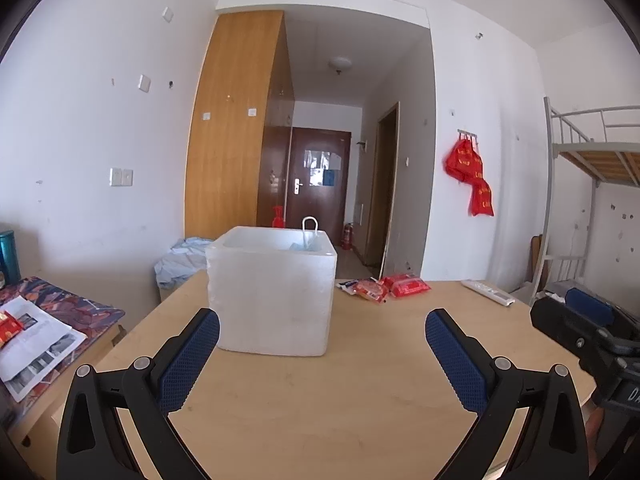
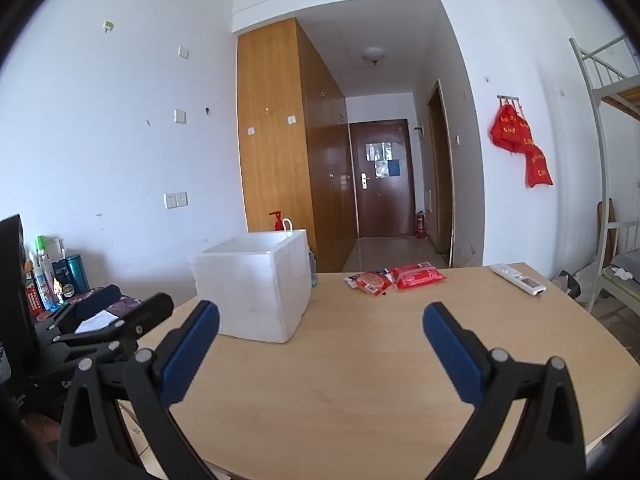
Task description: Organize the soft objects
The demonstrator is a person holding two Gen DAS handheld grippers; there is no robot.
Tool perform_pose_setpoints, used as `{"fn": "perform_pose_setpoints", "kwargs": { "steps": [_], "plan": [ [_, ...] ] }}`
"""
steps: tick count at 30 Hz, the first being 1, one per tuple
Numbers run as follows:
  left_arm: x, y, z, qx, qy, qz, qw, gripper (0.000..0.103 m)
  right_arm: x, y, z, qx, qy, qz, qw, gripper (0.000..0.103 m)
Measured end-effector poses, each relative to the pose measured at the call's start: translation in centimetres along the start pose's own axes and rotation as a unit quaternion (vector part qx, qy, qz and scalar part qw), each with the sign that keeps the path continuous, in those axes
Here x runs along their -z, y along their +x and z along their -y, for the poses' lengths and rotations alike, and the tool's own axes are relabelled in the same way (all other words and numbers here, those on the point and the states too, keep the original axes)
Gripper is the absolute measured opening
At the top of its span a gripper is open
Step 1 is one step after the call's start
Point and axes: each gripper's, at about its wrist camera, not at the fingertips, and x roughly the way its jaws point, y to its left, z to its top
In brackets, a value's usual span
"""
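Both jaws spread, empty; red packets (image 2: 418, 277) beside foam box (image 2: 256, 292), probably apart

- Left gripper (image 1: 322, 330): jaws spread wide, blue textured pads (image 1: 188, 360) facing inward, nothing between them, held above the light wooden surface (image 1: 320, 408).
- White foam box (image 1: 272, 292): open-topped, upright on the surface just beyond the left pad; a white loop handle (image 1: 310, 226) rises from inside it.
- Two red soft packets (image 1: 384, 288): lying side by side and touching, on the far part of the surface to the right of the box.
- White remote control (image 1: 488, 293): flat near the far right edge.
- Right gripper (image 1: 588, 332): partly seen at the right margin; its jaws cannot be made out.
- Red bags (image 1: 470, 176): hanging from wall hooks.
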Motion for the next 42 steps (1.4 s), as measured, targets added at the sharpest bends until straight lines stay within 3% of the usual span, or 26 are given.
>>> {"fn": "perform_pose_setpoints", "kwargs": {
  "steps": [27,42],
  "plan": [
    [-0.43,-0.58,1.05,-0.001,0.022,0.011,0.9997,0.103,-0.01,0.10,0.02,-0.001,0.002,-0.004,1.000,0.103],
    [-0.36,-0.55,0.91,-0.009,0.022,0.006,0.9997,0.103,0.22,0.25,0.09,-0.027,0.007,-0.009,1.000,0.103]
  ]
}}
